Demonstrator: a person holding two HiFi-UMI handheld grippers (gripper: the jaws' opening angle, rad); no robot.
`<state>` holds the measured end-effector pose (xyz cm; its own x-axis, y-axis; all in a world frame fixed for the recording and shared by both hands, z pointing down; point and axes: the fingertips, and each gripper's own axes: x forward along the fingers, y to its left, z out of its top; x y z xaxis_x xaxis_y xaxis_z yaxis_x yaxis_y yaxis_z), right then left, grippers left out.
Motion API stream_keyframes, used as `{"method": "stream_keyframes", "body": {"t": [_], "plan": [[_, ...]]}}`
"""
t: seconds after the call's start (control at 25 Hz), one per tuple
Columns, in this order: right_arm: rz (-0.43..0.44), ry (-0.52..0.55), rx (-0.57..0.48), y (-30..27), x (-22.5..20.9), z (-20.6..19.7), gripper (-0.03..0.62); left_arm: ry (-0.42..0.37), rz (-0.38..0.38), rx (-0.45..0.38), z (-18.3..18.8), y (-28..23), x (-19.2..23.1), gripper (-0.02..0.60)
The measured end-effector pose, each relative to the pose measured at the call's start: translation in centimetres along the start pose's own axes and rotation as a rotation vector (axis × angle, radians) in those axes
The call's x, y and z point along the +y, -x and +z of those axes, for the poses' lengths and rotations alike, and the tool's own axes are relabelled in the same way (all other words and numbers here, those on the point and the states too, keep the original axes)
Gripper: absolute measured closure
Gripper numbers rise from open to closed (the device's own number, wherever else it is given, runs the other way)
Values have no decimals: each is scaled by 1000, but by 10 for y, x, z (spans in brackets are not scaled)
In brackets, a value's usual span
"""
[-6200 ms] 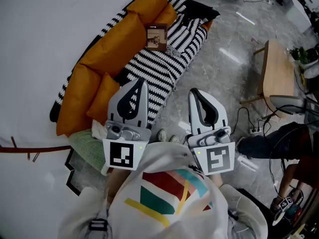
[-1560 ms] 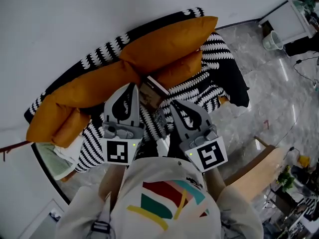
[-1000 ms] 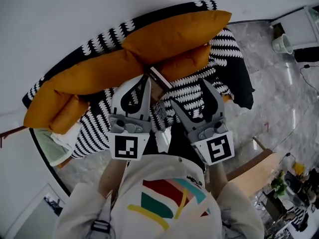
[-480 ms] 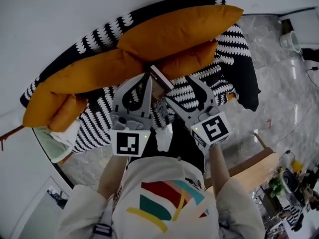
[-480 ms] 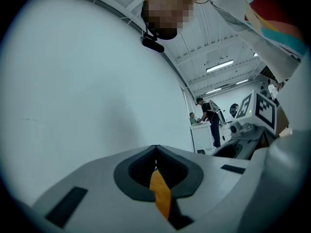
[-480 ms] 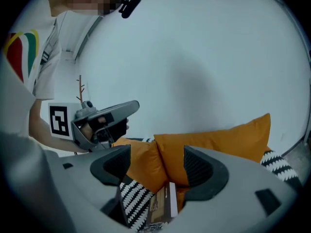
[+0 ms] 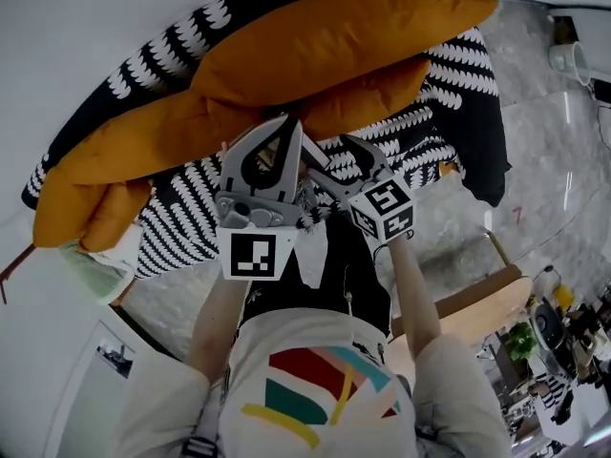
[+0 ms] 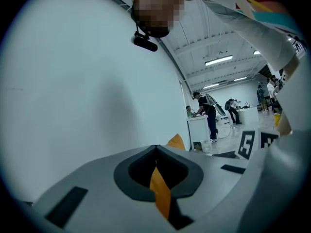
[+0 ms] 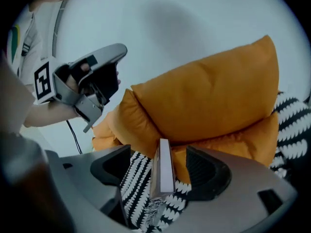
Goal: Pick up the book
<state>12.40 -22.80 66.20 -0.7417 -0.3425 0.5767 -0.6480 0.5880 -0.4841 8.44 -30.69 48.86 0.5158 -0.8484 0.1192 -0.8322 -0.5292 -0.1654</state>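
Observation:
The book [image 9: 163,171] stands on its edge on the black-and-white striped blanket [image 9: 137,181], leaning against an orange cushion [image 9: 209,101]. My right gripper [image 9: 163,165] is open, one jaw on each side of the book with a gap to both pads. In the head view the right gripper [image 7: 336,160] reaches in at the foot of the cushions [image 7: 334,36], and the grippers hide most of the book. My left gripper [image 7: 288,124] hangs just left of it with its tips together and nothing held. Only a sliver of orange shows past the left gripper [image 8: 156,147] in its own view.
The sofa runs along a white wall, with the blanket [image 7: 191,208] and a black cloth [image 7: 477,132] over it. A green cloth [image 7: 91,270] lies at its left end. A wooden table [image 7: 477,303] stands behind me on the right. People [image 8: 209,115] work far off.
Both grippers have come down towards the sofa. The right one dropped more, rolled over, and its open jaws now straddle the book. The left stays shut beside it.

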Motion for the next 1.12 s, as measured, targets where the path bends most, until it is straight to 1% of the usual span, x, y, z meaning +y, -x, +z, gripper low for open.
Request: {"method": "stream_keyframes", "body": {"t": [0.08,0.16,0.24,0.36,0.44,0.6,0.68,0.76,0.84,0.88,0.92,0.96,1.04,1.12], "plan": [[43,-60,51,-19,-9,-26,249,12,12,0,-8,-5,3,577],[66,-110,119,-32,-11,-56,247,23,24,21,-17,-2,7,577],[73,-118,182,-44,-12,-78,247,22,28,41,-26,2,12,577],[82,-139,226,-62,-12,-92,247,14,27,70,-44,6,19,577],[100,-155,236,-71,-5,-96,249,31,28,98,-56,11,19,577],[131,-128,264,-87,9,-102,249,53,9,122,-63,17,9,577],[111,-140,269,-100,7,-106,249,52,-9,121,-64,17,3,577],[50,-193,263,-109,-3,-112,249,51,-23,123,-64,18,-2,577],[-14,-253,290,-112,-16,-120,251,57,-24,123,-64,19,-5,577],[-26,-269,312,-112,-19,-123,271,58,-23,123,-63,19,-5,577],[-19,-269,329,-111,-19,-124,373,56,-21,122,-62,20,-4,577],[-3,-254,338,-109,-16,-123,410,53,-19,122,-62,21,-3,577],[20,-201,347,-106,-9,-120,430,45,-9,123,-61,25,1,577],[20,-175,355,-101,-1,-120,433,47,9,125,-59,32,6,577]]}}
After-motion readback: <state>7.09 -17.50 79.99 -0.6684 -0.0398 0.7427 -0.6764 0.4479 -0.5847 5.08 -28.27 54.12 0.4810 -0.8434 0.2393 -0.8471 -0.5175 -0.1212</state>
